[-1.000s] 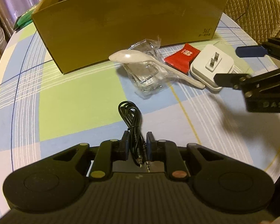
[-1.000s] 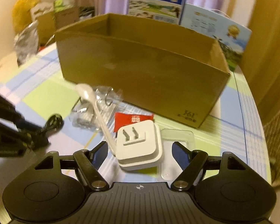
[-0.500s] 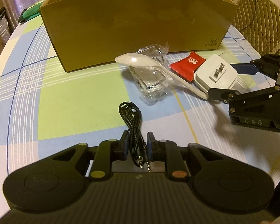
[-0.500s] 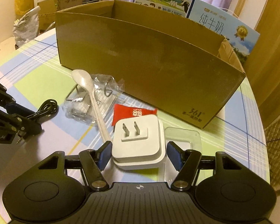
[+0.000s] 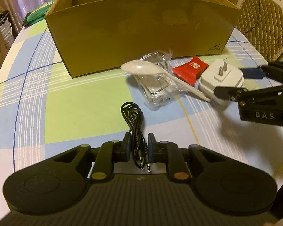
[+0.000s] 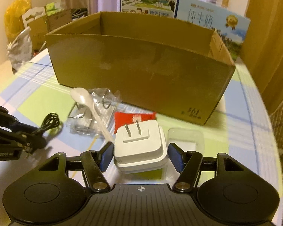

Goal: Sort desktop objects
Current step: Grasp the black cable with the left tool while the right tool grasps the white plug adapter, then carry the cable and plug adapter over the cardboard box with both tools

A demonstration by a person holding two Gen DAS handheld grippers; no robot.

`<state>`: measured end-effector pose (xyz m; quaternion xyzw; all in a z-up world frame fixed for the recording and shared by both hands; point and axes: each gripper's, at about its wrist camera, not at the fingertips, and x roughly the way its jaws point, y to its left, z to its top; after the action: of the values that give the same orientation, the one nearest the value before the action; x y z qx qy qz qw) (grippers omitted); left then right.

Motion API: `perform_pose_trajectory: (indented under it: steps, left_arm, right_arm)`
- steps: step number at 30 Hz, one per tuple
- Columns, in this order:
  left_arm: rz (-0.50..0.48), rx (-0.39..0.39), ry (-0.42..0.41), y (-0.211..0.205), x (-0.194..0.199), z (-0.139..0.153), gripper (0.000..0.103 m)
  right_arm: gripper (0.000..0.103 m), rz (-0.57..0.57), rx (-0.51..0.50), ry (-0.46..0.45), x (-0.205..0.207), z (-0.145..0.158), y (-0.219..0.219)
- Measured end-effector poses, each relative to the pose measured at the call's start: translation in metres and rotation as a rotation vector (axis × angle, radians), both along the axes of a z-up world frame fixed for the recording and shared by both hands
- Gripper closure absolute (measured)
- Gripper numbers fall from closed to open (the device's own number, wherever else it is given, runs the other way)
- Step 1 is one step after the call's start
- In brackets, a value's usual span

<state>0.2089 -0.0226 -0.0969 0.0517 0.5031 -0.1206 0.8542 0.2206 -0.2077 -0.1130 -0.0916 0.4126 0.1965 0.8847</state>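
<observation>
The black audio cable [image 5: 134, 124] was clamped by the left gripper [image 5: 139, 146], plugs hanging behind the pads. The white plug adapter [image 6: 140, 145] lay between the right gripper's [image 6: 141, 155] spread fingers, probably for lifting into the cardboard box [image 6: 141, 71] behind.

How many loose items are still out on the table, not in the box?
6: cable between the left fingers, charger between the right fingers, spoon, clip bag, red packet, clear tray. Box interior hidden.
</observation>
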Motion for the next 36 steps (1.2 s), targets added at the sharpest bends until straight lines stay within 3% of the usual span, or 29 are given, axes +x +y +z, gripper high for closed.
perform_pose_trajectory:
  steps: [4, 13, 25, 36]
  left_arm:
    - [0.004, -0.003, -0.003, 0.001, 0.001, 0.001, 0.089]
    - [-0.015, -0.009, 0.006, -0.002, 0.000, 0.002, 0.089]
    - [-0.038, -0.002, 0.008, -0.006, -0.005, -0.005, 0.089]
    - [-0.030, -0.020, -0.049, 0.001, -0.012, 0.014, 0.089]
  right_arm:
    - [0.043, -0.023, 0.088, 0.073, -0.010, 0.004, -0.008]
    - [0.042, -0.012, 0.062, 0.137, -0.014, -0.012, -0.005]
    - [0.040, -0.008, 0.004, 0.123, -0.011, -0.020, 0.005]
    - [0.041, -0.045, 0.093, 0.046, -0.016, 0.007, -0.004]
